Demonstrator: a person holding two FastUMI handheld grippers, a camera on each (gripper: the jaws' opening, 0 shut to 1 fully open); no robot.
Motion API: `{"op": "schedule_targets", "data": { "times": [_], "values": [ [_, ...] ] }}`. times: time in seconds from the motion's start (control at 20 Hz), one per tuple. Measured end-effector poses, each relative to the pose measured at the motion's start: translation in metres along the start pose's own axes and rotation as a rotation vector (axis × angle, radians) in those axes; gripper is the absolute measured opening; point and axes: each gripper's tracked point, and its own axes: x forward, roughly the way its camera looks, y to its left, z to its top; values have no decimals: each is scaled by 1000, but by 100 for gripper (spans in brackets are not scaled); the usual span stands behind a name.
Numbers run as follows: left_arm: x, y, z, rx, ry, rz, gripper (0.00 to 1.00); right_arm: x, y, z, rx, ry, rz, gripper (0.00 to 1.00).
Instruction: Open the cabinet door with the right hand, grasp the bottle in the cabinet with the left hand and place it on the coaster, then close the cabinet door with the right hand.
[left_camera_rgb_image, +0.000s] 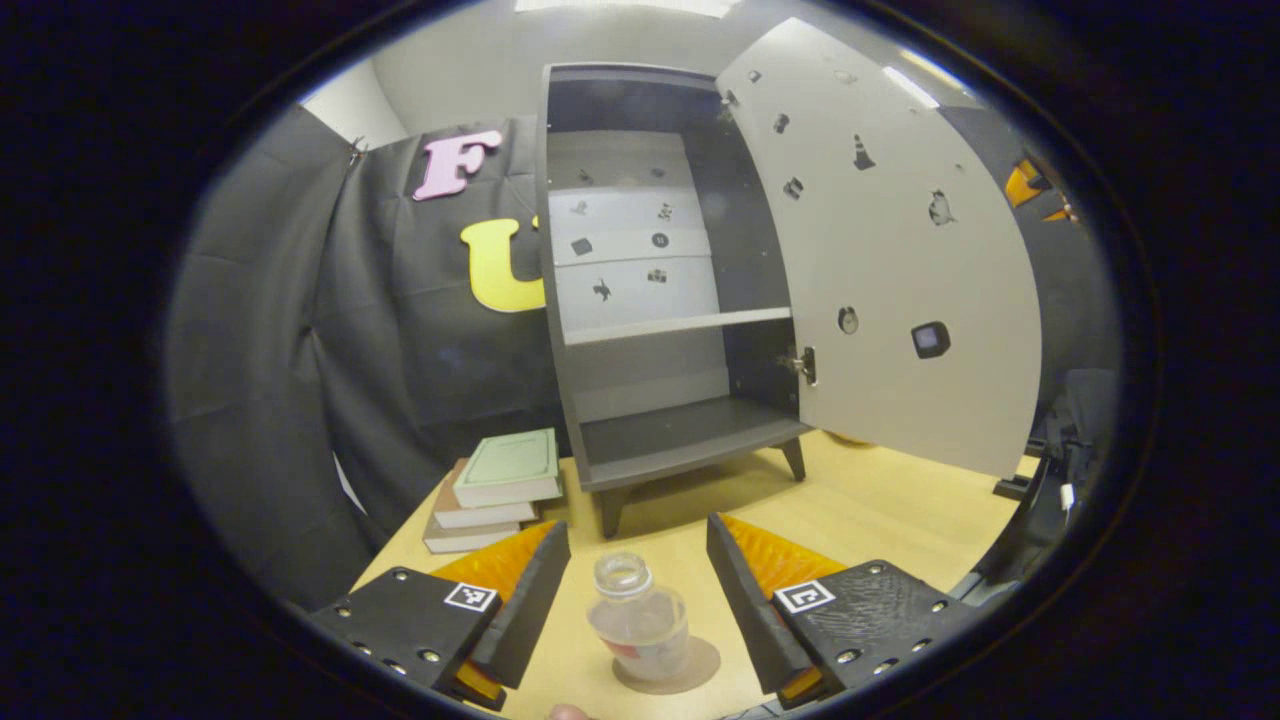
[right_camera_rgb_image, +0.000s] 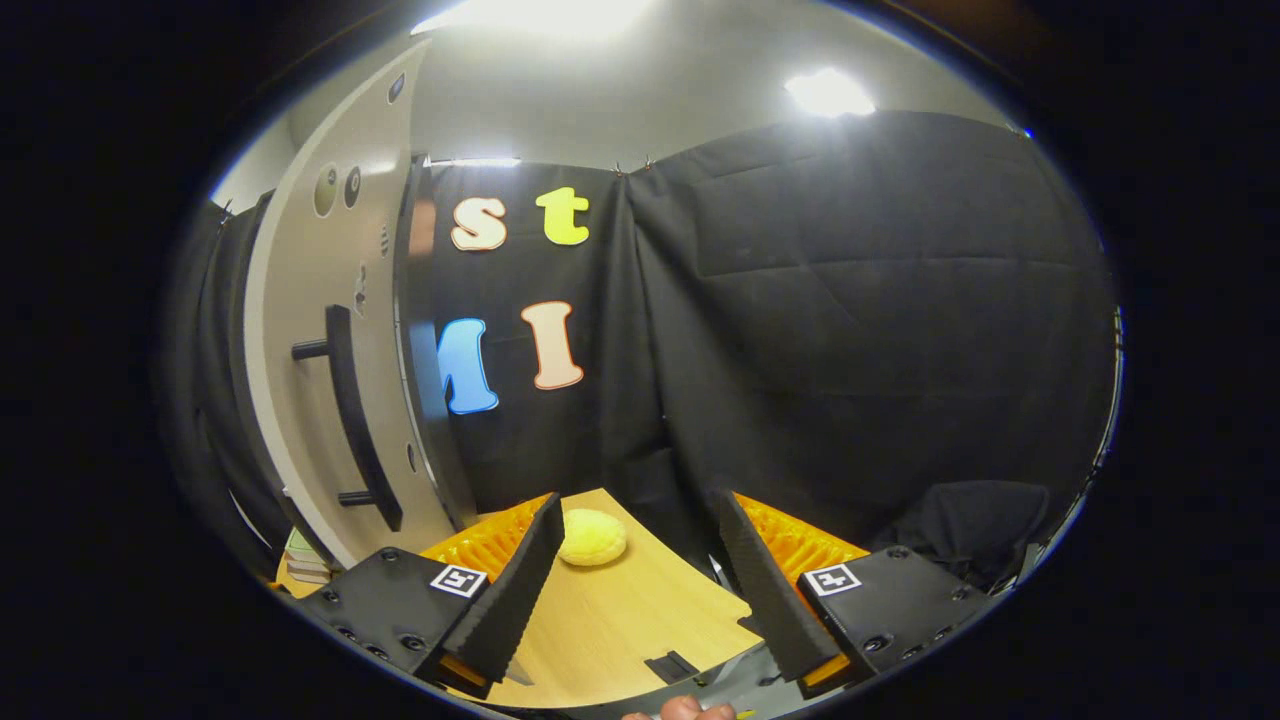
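Left gripper (left_camera_rgb_image: 637, 590): jaws stand wide apart, one finger on each side of the bottle (left_camera_rgb_image: 638, 618) with clear space between; neither finger touches it. The bottle is clear, uncapped and upright, and sits on the round coaster (left_camera_rgb_image: 692, 668) on the wooden table (left_camera_rgb_image: 880, 510), in front of the cabinet (left_camera_rgb_image: 660, 300). The shelves visible inside the cabinet hold nothing. The cabinet door (left_camera_rgb_image: 890, 270) is swung fully open to the right. A stack of books (left_camera_rgb_image: 495, 490) lies on the table just left of the cabinet's foot.

Right gripper (right_camera_rgb_image: 632, 580): jaws likewise apart, holding nothing. Seen from this side, the door's outer face shows at the left with its dark bar handle (right_camera_rgb_image: 350, 420), which the gripper does not touch. A yellow rounded object (right_camera_rgb_image: 592, 537) rests on the table beyond the fingers.

Assessment: the placing step appears complete, the bottle released on the coaster. Closing the door is the step in hand and not yet done.

Next move, as judged: the right gripper needs to swing left to the handle or the door's edge and push the door shut, while the left draws back clear without knocking the bottle.
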Motion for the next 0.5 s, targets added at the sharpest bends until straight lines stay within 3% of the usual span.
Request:
{"op": "schedule_targets", "data": {
  "times": [0.35, 0.4, 0.5],
  "values": [
    [-33, 13, 90, -75, -42, 128, 83, 31, 22, 17, -9, -18, 113, 98],
    [-41, 18, 100, -60, -35, 166, 85, 36, 28, 17, -16, -14, 139, 93],
    [-55, 20, 121, -44, -22, 216, 85, 40, 40, 20, -12, -8, 200, 98]
  ]
}}
